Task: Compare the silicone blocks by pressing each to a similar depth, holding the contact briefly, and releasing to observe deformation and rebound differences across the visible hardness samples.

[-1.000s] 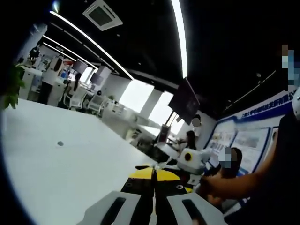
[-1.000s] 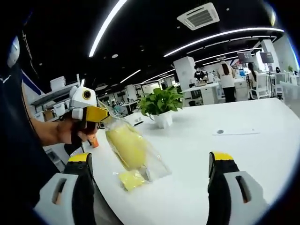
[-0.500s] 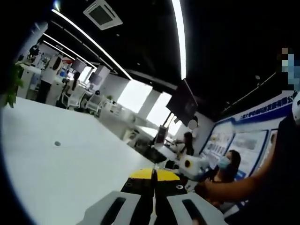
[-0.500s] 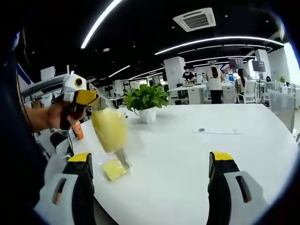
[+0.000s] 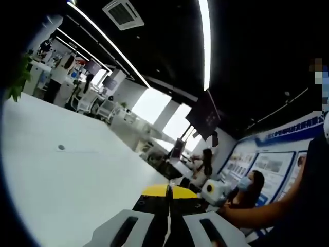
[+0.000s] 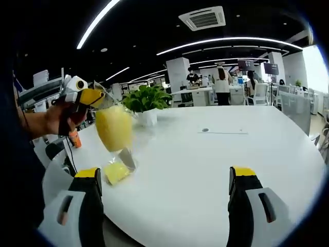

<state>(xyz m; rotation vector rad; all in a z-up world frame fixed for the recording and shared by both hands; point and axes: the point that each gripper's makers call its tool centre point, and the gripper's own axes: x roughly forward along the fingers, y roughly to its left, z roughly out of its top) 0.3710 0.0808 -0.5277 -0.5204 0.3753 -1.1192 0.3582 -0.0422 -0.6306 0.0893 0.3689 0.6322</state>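
While bag [image 6: 114, 128] hangs, plant [image 6: 146, 99] behind

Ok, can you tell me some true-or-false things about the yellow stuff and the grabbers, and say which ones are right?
1. The left gripper holds a clear bag up by its top. True.
2. The right gripper is squeezing the bag. False: its jaws stand wide open with nothing between them.
3. A small yellow block lies on the white table. True.
4. The potted plant has tipped over. False: it stands upright on the table.
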